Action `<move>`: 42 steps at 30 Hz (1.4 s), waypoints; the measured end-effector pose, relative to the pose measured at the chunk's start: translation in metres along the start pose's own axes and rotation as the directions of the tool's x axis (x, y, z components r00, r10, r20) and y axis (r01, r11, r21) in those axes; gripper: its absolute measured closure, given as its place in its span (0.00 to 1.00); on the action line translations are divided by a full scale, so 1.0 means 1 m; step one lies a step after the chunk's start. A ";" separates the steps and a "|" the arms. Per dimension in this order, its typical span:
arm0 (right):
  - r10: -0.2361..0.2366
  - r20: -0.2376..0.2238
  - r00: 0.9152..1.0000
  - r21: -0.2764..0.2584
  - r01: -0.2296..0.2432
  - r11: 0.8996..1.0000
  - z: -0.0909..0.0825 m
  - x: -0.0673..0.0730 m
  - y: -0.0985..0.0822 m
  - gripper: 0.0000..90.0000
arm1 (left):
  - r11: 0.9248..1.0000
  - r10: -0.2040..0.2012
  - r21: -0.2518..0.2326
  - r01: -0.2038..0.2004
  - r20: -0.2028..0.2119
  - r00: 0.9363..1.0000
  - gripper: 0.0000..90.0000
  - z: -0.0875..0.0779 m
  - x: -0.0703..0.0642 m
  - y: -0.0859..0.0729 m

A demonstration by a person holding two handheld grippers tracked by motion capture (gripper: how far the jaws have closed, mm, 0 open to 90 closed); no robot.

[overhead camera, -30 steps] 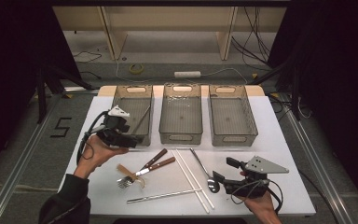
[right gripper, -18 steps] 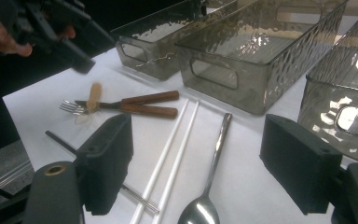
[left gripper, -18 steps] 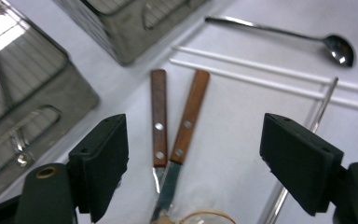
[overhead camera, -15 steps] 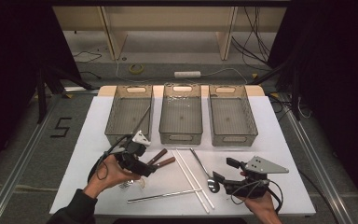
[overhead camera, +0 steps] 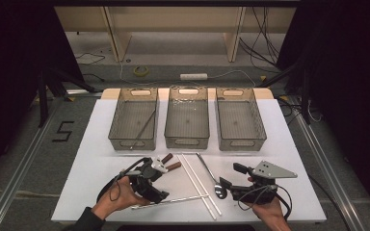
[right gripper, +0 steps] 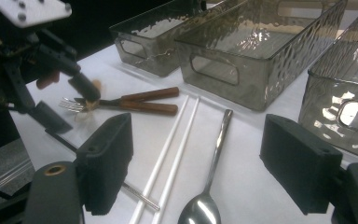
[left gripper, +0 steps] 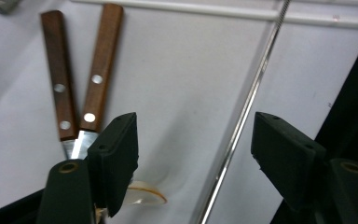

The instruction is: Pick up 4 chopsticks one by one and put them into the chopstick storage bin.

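Observation:
My left gripper (overhead camera: 159, 186) hovers low over the table at the front left, jaws open and just now closing. A thin metal rod (left gripper: 237, 133) lies between them, untouched by either pad. Two wooden-handled pieces of cutlery (left gripper: 98, 70) lie just beside its left jaw, with a small pale piece (left gripper: 145, 196) under that jaw. My right gripper (overhead camera: 232, 176) rests at the front right, jaws open and empty. A steel spoon (right gripper: 214, 149) and two white sticks (right gripper: 172, 144) lie on the table in front of it. Farther off I see the left gripper (right gripper: 70, 105) over fork tines.
Three clear plastic bins (overhead camera: 187, 139) stand in a row across the back of the white table (overhead camera: 101, 144); the left bin (overhead camera: 134, 140) holds a thin metal rod. The table's front edge lies close below both hands. Cables and floor rails surround the table.
The left hand has come from beside the left bin toward the front and right and sunk, down to the wooden-handled cutlery and the metal rod. The right gripper has kept still.

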State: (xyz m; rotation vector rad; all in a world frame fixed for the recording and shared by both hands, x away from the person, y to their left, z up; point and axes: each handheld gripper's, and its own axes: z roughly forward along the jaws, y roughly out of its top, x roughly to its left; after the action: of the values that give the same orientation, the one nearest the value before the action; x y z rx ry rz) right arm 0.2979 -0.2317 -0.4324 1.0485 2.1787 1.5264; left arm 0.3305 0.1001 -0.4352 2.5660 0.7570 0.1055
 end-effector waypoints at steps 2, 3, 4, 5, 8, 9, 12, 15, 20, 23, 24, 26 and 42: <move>-0.001 -0.001 1.000 -0.001 0.001 1.000 0.000 0.000 0.000 0.29 | 1.000 0.011 0.010 -0.011 0.004 1.000 0.38 0.004 -0.004 -0.002; 0.000 0.000 1.000 0.000 0.000 1.000 0.000 0.000 0.000 0.29 | 1.000 0.014 0.015 -0.014 0.004 1.000 0.39 0.007 -0.006 -0.002; 0.000 0.000 1.000 0.000 0.000 1.000 0.000 0.000 0.000 0.29 | 0.999 0.024 0.030 -0.024 0.005 1.000 0.40 0.009 -0.007 -0.003; 0.000 -0.001 1.000 0.000 0.000 1.000 0.000 0.000 0.000 0.29 | 0.999 0.034 0.038 -0.034 0.005 0.999 0.41 0.010 -0.008 -0.004; 0.000 0.000 1.000 -0.001 0.000 1.000 0.000 0.000 0.000 0.29 | 0.998 0.043 0.047 -0.044 0.016 0.999 0.45 0.015 -0.010 -0.006; 0.000 -0.001 1.000 -0.001 0.000 1.000 0.000 0.000 0.000 0.29 | 0.997 0.048 0.054 -0.049 0.019 0.999 0.46 0.016 -0.012 -0.006; -0.001 -0.002 1.000 0.001 0.001 1.000 0.000 0.000 0.000 0.29 | 0.996 0.061 0.067 -0.062 0.019 0.998 0.50 0.019 -0.014 -0.007; -0.001 -0.003 1.000 0.002 0.001 1.000 0.000 0.000 0.000 0.29 | 0.995 0.070 0.068 -0.072 0.024 0.997 0.55 0.021 -0.015 -0.008; -0.002 -0.004 1.000 0.000 0.002 1.000 0.001 0.000 0.000 0.29 | 0.993 0.085 0.077 -0.087 0.034 0.996 0.62 0.023 -0.016 -0.010; -0.001 -0.004 1.000 0.006 0.001 1.000 0.001 0.001 0.000 0.29 | 0.993 0.087 0.075 -0.090 0.040 0.995 0.66 0.023 -0.016 -0.010; -0.001 -0.004 1.000 0.006 0.001 1.000 0.001 0.001 0.000 0.29 | 0.993 0.091 0.074 -0.093 0.041 0.995 0.67 0.024 -0.017 -0.011; -0.002 -0.005 1.000 0.006 0.002 1.000 0.001 0.001 0.000 0.29 | 0.992 0.097 0.074 -0.100 0.046 0.994 0.69 0.024 -0.017 -0.011; -0.001 -0.005 1.000 0.010 0.001 1.000 0.001 0.000 -0.001 0.29 | 0.985 0.150 0.084 -0.152 0.034 0.988 0.84 0.029 -0.020 -0.013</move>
State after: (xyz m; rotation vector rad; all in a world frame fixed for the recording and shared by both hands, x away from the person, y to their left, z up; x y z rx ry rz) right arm 0.2983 -0.2305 -0.4334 1.0471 2.1921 1.5206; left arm 0.3129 0.0872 -0.4656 2.6999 0.5678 0.0871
